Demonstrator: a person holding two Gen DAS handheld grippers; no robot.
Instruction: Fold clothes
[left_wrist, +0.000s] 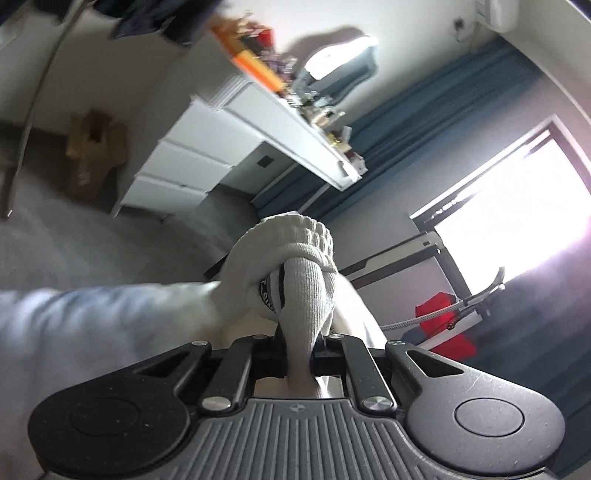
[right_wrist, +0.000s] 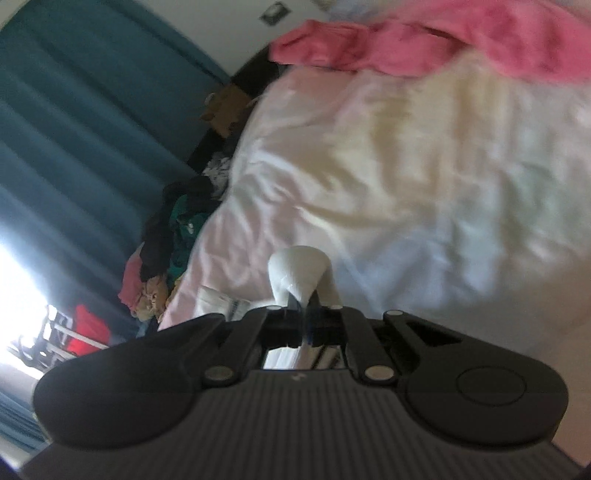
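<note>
While both tools are raised above the white bedsheet (right_wrist: 424, 177), the left gripper (left_wrist: 300, 350) pinches a rolled white sock (left_wrist: 291, 266) whose toe end bulges beyond its fingers; the right gripper (right_wrist: 301, 325) is pressed together on a second bit of white sock fabric (right_wrist: 299, 273). Beyond, a pink garment (right_wrist: 424, 40) lies on the bed; a pile of mixed clothes (right_wrist: 173, 243) sits beside the bed's edge near the teal curtain (right_wrist: 74, 129).

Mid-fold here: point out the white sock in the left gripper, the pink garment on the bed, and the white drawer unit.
white sock (left_wrist: 295, 258), left wrist view, on the ribbed bunched part above the grip.
pink garment (right_wrist: 424, 44), right wrist view, on its crumpled middle.
white drawer unit (left_wrist: 184, 155), left wrist view, on a drawer front.
</note>
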